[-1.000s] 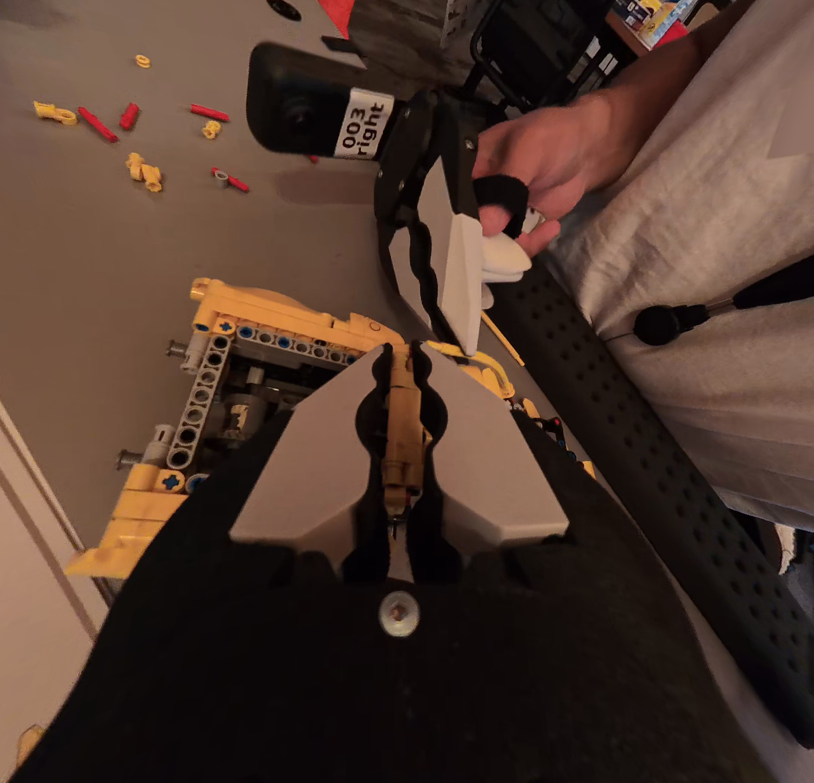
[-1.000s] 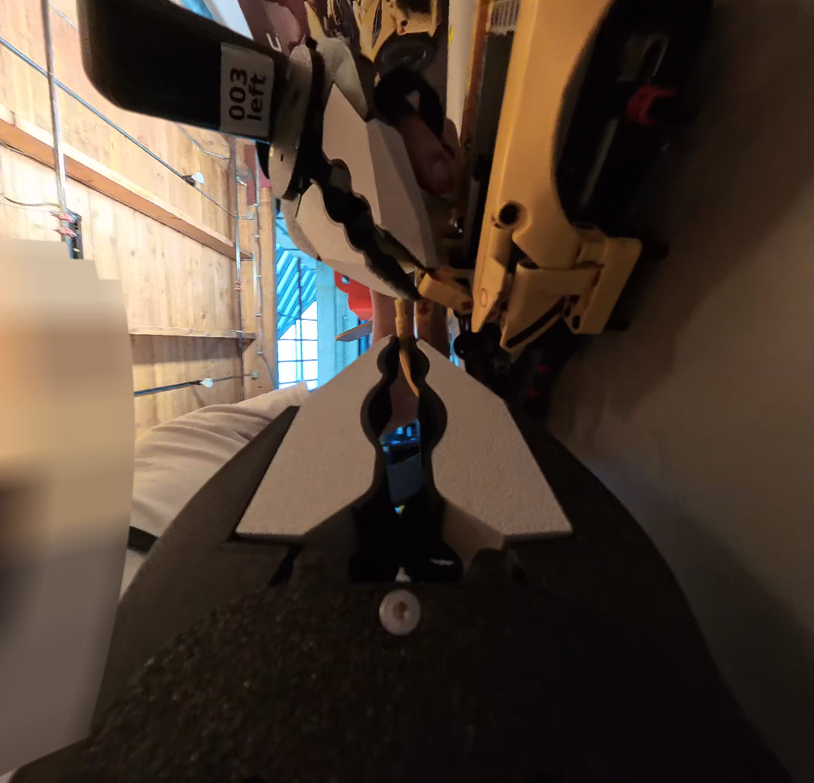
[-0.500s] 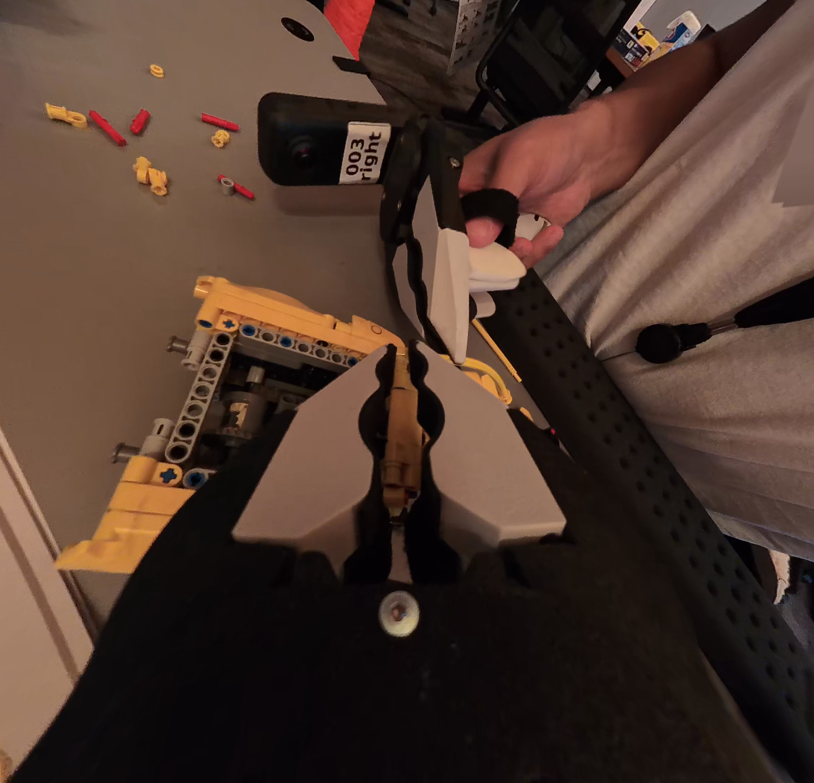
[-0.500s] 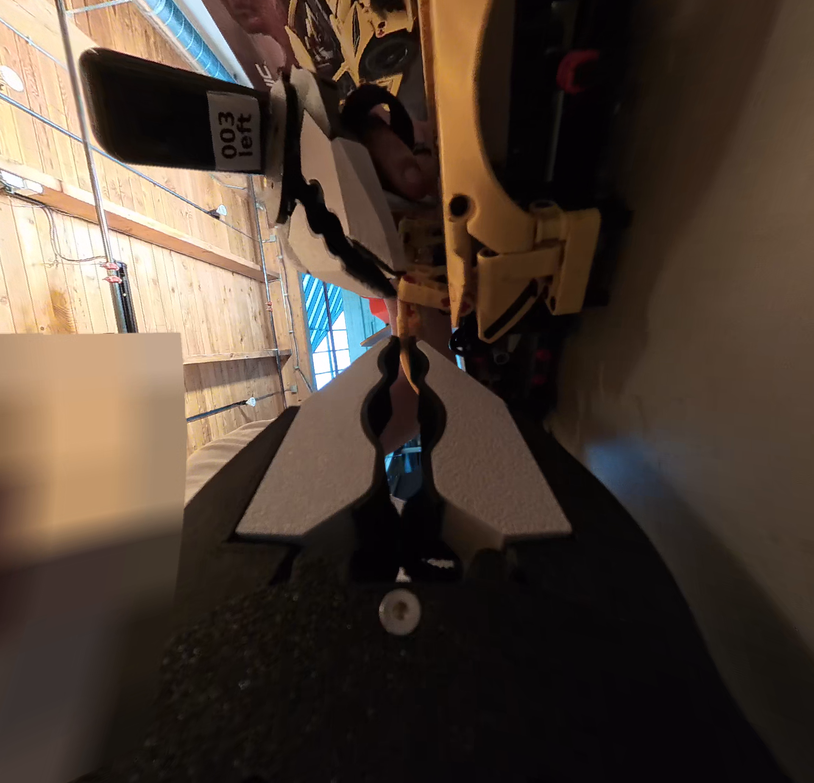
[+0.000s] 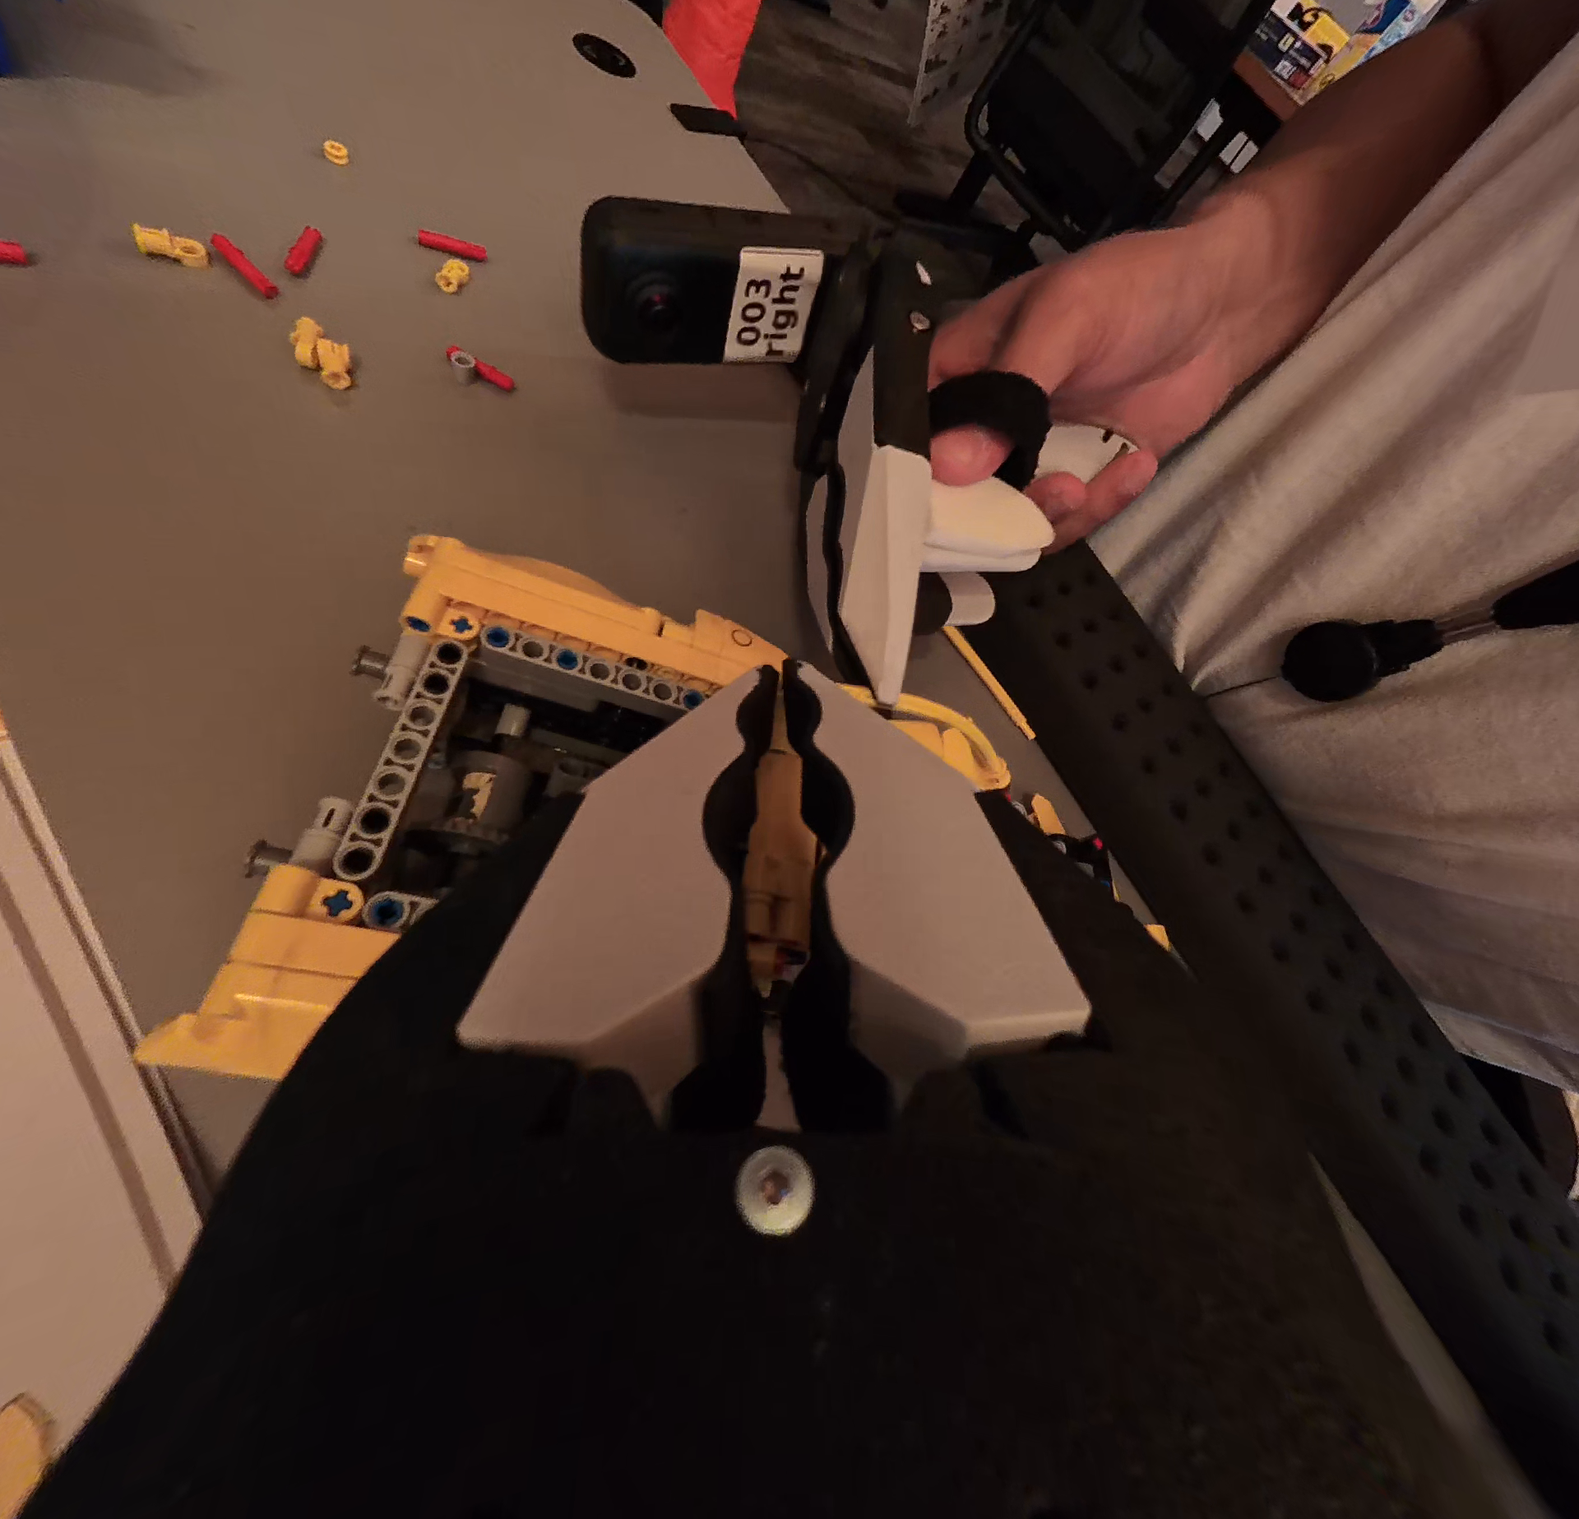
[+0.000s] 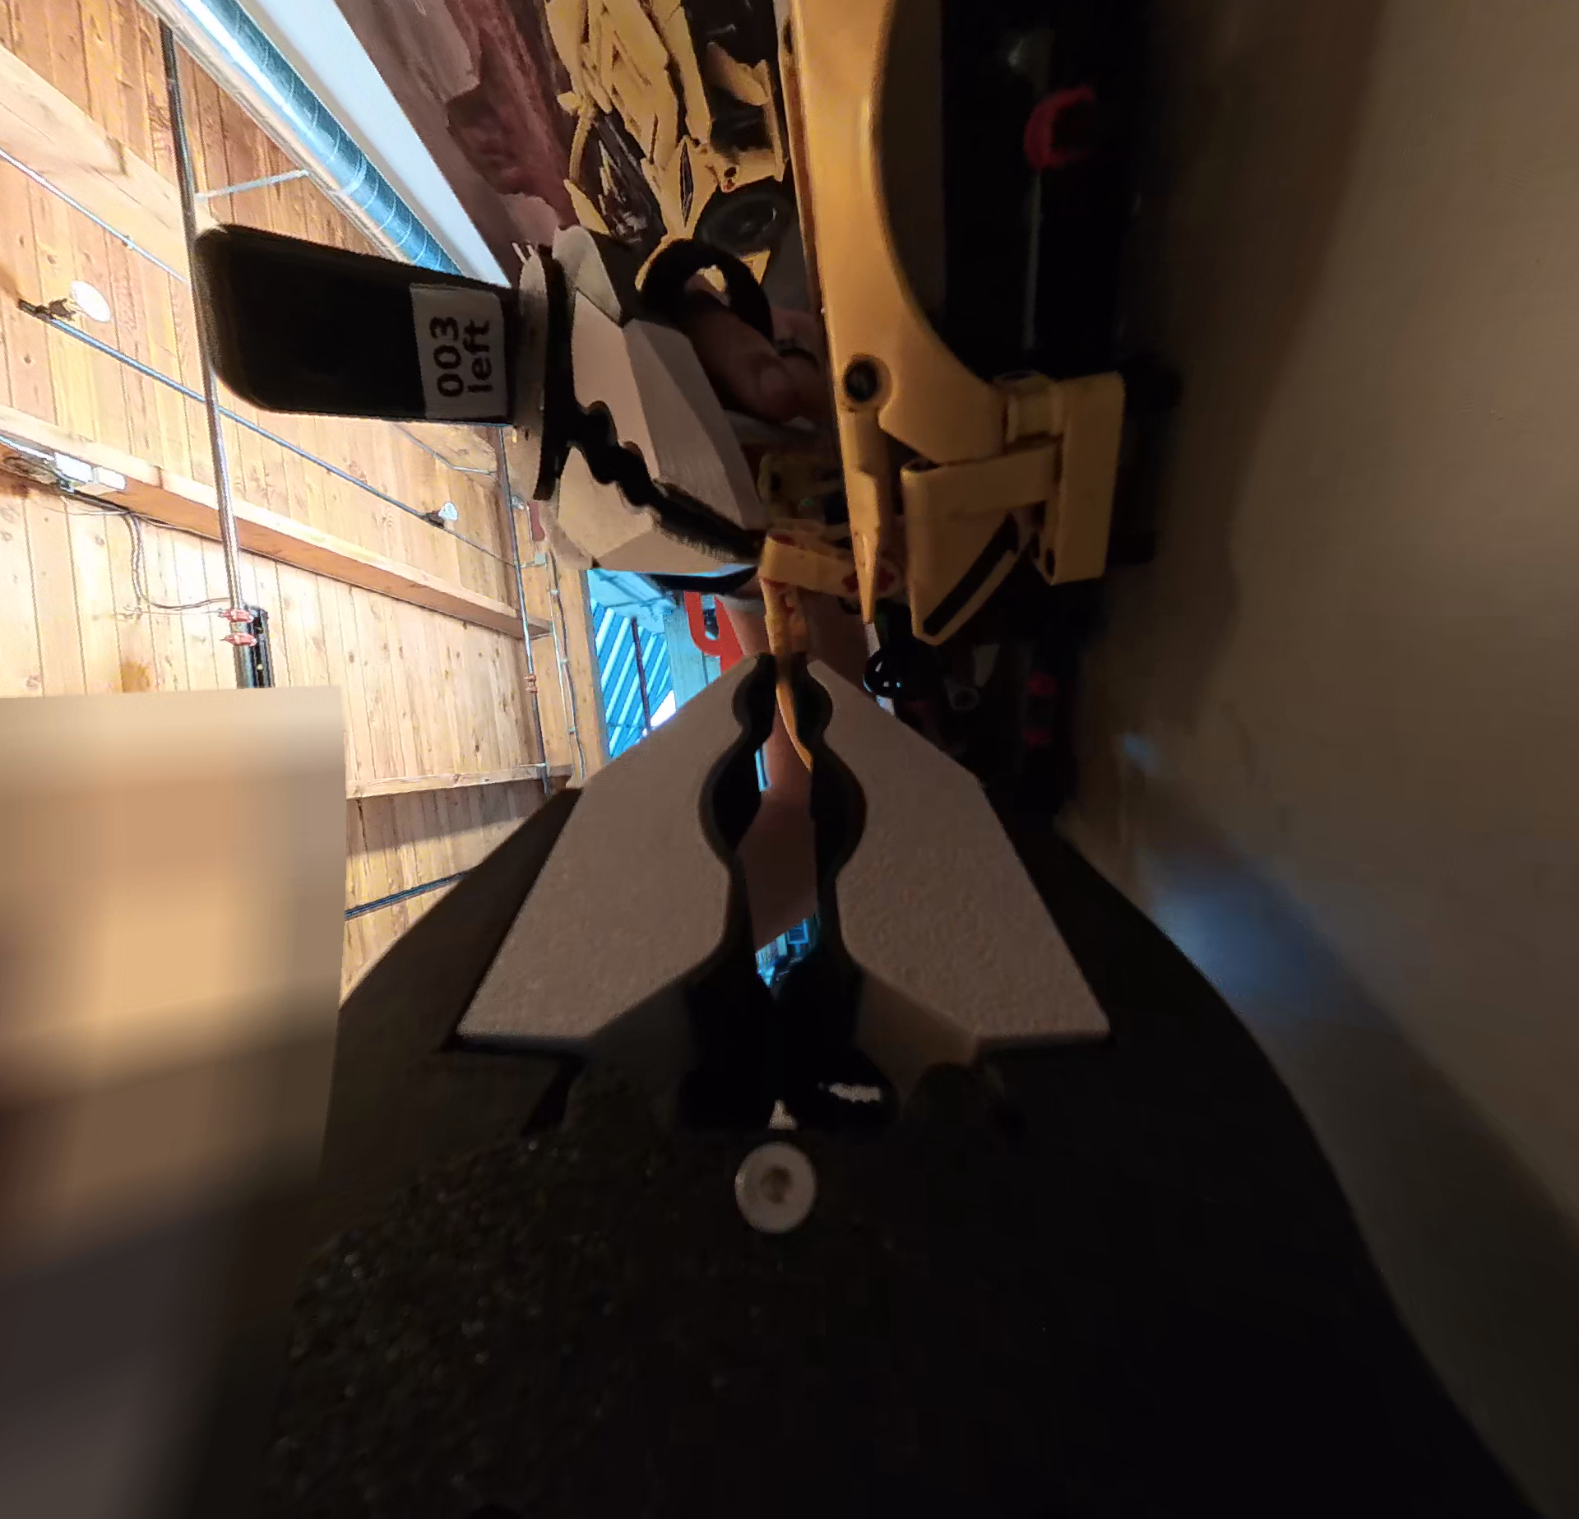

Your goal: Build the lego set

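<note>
Left gripper point(image 5: 779, 676) is clamped on a slim yellow lego piece point(image 5: 776, 829); right gripper point(image 6: 788, 673) pinches another thin yellow strip point(image 6: 784, 636). One half-built yellow lego car point(image 5: 513, 623) sits on the table.

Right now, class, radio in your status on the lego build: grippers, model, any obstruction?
Left gripper shut on yellow piece. Right gripper shut on thin yellow strip. Yellow car model half-built. Nothing blocking.

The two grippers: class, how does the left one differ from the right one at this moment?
The left gripper is shut along the length of a yellow piece, which fills much of its gap; the right gripper pinches only the end of a thin yellow strip at its tips. The left gripper points across the yellow model; the right gripper approaches from the side. Both are shut and meet at the model.
</note>
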Motion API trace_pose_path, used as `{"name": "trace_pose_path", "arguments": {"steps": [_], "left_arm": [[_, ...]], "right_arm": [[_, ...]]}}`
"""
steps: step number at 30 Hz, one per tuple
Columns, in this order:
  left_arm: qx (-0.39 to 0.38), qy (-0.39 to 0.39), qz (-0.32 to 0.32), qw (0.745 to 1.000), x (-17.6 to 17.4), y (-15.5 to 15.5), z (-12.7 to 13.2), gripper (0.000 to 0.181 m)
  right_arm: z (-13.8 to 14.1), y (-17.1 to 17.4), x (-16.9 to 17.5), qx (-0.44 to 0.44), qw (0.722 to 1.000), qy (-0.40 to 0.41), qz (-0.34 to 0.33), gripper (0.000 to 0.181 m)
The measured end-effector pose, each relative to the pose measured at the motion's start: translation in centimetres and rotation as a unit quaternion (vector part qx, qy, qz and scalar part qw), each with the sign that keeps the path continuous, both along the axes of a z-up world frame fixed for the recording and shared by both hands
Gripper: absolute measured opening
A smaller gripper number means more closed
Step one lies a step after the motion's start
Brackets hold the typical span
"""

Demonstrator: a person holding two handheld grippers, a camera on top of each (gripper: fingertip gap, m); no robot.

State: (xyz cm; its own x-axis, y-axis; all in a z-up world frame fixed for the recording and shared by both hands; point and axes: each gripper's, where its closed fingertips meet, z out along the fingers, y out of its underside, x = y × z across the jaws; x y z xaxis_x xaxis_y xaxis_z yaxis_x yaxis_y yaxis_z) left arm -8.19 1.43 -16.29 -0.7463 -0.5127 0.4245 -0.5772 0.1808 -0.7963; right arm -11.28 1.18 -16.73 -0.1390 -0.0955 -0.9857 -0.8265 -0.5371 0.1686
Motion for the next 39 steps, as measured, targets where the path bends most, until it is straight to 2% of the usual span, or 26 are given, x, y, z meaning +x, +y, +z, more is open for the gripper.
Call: {"name": "trace_pose_path", "arguments": {"steps": [7,12,18,22,27,34,39], "left_arm": [[0.015,-0.009,-0.003,1.0,0.0,-0.1,0.0,0.0],[0.053,-0.04,-0.002,0.998,0.0,-0.2,0.0,0.0],[0.085,-0.062,-0.004,0.994,0.0,-0.2,0.0,0.0],[0.024,-0.034,0.03,0.999,1.8,0.3,1.1,0.006],[-0.007,0.026,-0.015,1.0,1.3,-0.3,0.3,0.013],[0.016,0.08,-0.074,0.994,0.1,-0.9,-0.6,0.011],[0.041,0.077,-0.085,0.993,-0.2,-0.6,-0.5,0.011]], "right_arm": [[0.1,0.2,0.0,-0.005,0.999,0.014,-0.039,0.003],[0.0,0.3,0.3,-0.006,0.998,0.013,-0.067,0.002],[0.1,0.3,0.3,-0.005,0.998,0.007,-0.067,0.003],[0.2,0.2,0.3,-0.004,0.998,0.006,-0.065,0.003],[0.1,0.2,0.3,-0.005,0.998,0.009,-0.067,0.003],[0.0,0.2,0.3,-0.009,0.997,0.019,-0.07,0.003],[0.1,0.3,0.3,-0.006,0.997,0.033,-0.075,0.003]]}}
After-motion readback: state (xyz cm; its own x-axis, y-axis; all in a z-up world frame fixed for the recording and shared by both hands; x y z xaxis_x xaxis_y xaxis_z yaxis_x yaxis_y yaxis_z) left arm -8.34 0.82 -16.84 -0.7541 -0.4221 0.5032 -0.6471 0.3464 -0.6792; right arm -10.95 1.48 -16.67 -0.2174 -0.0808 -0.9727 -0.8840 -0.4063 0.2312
